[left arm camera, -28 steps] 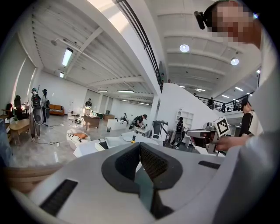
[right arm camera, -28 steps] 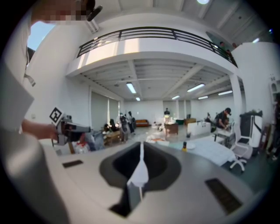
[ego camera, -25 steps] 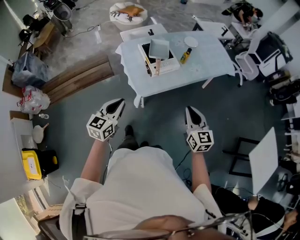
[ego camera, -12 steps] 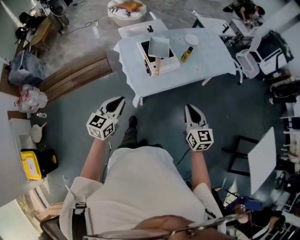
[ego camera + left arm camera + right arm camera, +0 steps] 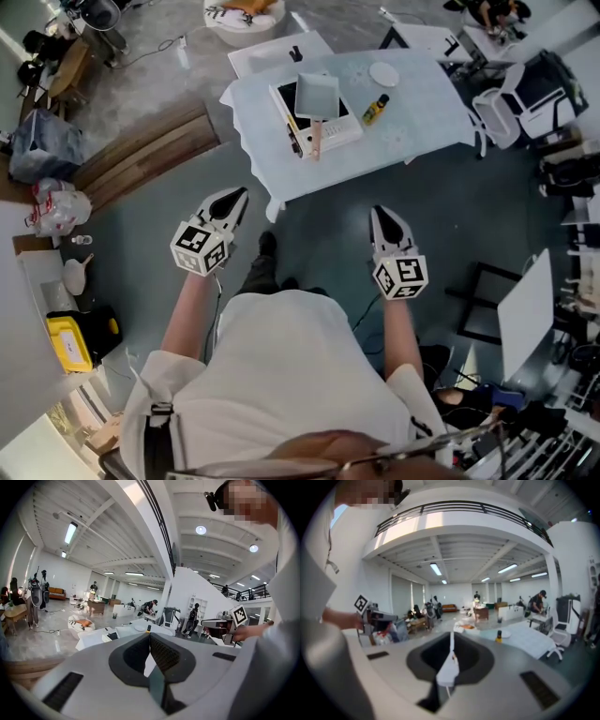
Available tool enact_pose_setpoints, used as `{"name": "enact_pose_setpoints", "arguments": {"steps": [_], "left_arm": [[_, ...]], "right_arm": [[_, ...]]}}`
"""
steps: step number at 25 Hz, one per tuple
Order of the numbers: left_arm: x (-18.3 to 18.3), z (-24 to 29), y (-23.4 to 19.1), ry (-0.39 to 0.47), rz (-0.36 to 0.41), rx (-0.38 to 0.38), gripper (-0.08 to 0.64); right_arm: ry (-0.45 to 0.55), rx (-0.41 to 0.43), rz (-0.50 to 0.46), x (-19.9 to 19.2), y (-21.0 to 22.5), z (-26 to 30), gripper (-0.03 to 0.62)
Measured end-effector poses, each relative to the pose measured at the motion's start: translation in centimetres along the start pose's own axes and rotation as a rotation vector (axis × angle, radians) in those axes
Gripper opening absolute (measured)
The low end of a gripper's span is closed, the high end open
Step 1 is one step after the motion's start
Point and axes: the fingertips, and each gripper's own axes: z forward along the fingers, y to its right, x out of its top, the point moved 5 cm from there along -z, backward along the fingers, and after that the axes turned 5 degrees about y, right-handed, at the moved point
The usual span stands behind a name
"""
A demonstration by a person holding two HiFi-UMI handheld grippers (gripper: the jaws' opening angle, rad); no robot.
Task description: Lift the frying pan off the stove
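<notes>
A square grey frying pan with a wooden handle sits on a white stove. The stove stands on a table with a pale blue cloth at the top of the head view. Both grippers hang over the floor, short of the table and apart from the pan. My left gripper is shut and empty, pointing at the table's near left corner. My right gripper is also shut and empty. In the left gripper view the left gripper shows closed jaws with the table beyond them. The right gripper has closed jaws in its own view too.
A yellow bottle and a white plate lie on the table right of the stove. Wooden planks lie on the floor at left. A white chair stands right of the table, a black frame at lower right, a second table behind.
The person has stepped on across the floor with both grippers held out in front and shut; the yellow box at the left has slid down the picture.
</notes>
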Motion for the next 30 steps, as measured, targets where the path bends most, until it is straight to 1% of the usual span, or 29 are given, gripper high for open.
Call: {"name": "enact_pose_setpoints", "arguments": {"steps": [11, 20, 24, 30], "left_arm": [[1.5, 6.7, -5.6, -0.040, -0.012, -0.065, 0.029], [2.8, 11.0, -10.7, -0.071, -0.005, -0.135, 0.029], [3.4, 12.5, -12.4, -0.076, 0.004, -0.167, 0.029], [4.1, 14.4, -14.1, -0.082, 0.005, -0.199, 0.029]], "right_arm": [[-0.037, -0.044, 0.021, 0.3, 1.6, 6.8, 0.038], [-0.041, -0.102, 0.017, 1.8, 1.9, 11.9, 0.038], [-0.036, -0.130, 0.011, 2.7, 1.8, 13.6, 0.038], [-0.046, -0.166, 0.004, 3.1, 1.9, 15.1, 0.038]]}}
